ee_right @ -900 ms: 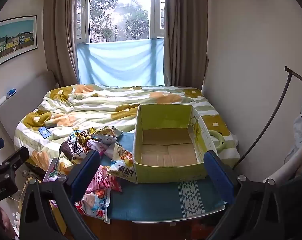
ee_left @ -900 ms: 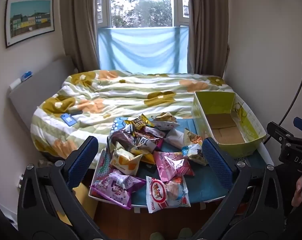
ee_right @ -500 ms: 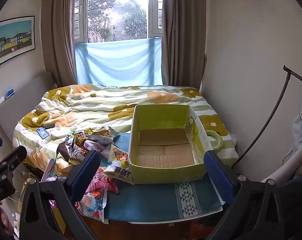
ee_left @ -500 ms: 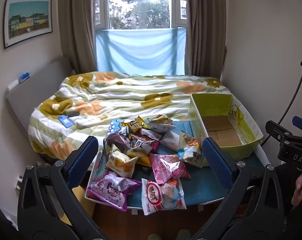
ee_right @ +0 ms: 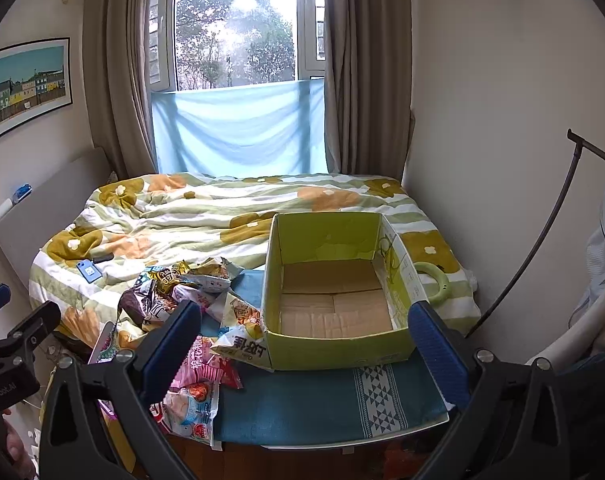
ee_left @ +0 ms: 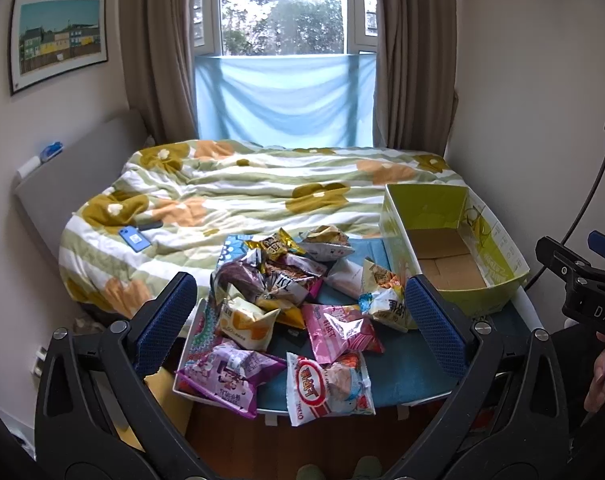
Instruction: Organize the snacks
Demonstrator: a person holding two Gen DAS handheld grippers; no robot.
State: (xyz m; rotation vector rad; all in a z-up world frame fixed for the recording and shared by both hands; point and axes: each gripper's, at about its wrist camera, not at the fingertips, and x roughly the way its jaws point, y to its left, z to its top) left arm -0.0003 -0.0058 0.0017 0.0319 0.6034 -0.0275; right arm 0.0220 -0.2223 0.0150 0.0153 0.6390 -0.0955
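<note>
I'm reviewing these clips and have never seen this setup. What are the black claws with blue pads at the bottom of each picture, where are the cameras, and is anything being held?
There is no robot here: a person holds a hand-operated two-finger gripper in each hand, and each carries a wide-angle camera looking out along its fingers. One picture comes from the left gripper, the other from the right gripper; the blue pads are their fingertips. Both grippers are open and hold nothing. Below them, a low table with a teal cloth stands at the foot of a bed. On it lie a pile of snack bags and, to the right, an empty green cardboard box. No snack is in the box yet.
</note>
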